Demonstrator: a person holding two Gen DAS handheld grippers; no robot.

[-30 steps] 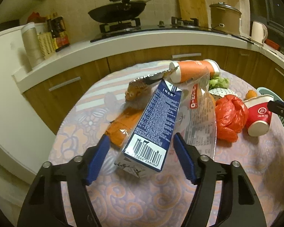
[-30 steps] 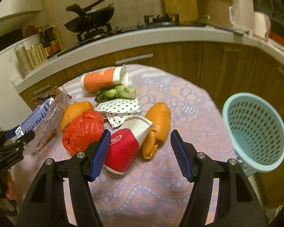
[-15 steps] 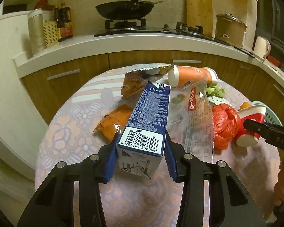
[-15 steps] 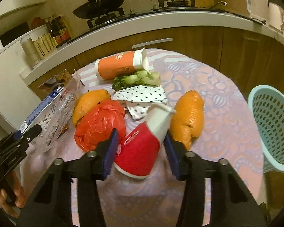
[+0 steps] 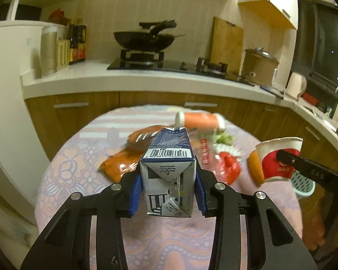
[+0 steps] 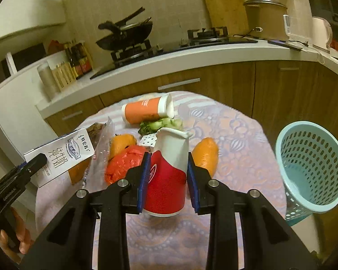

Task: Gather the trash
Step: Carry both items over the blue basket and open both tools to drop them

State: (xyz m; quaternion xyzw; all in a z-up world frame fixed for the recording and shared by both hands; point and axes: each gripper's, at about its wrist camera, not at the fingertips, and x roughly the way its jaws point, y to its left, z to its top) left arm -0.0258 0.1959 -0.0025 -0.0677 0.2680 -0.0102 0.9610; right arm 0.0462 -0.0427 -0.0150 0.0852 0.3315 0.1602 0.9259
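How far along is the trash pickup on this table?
Early on. The blue basket looks empty as far as its inside shows. In hand: the left gripper clamps a milk carton and the right gripper clamps a red paper cup, both lifted off the table. Left there: an orange tube, a red bag, greens and wrappers.
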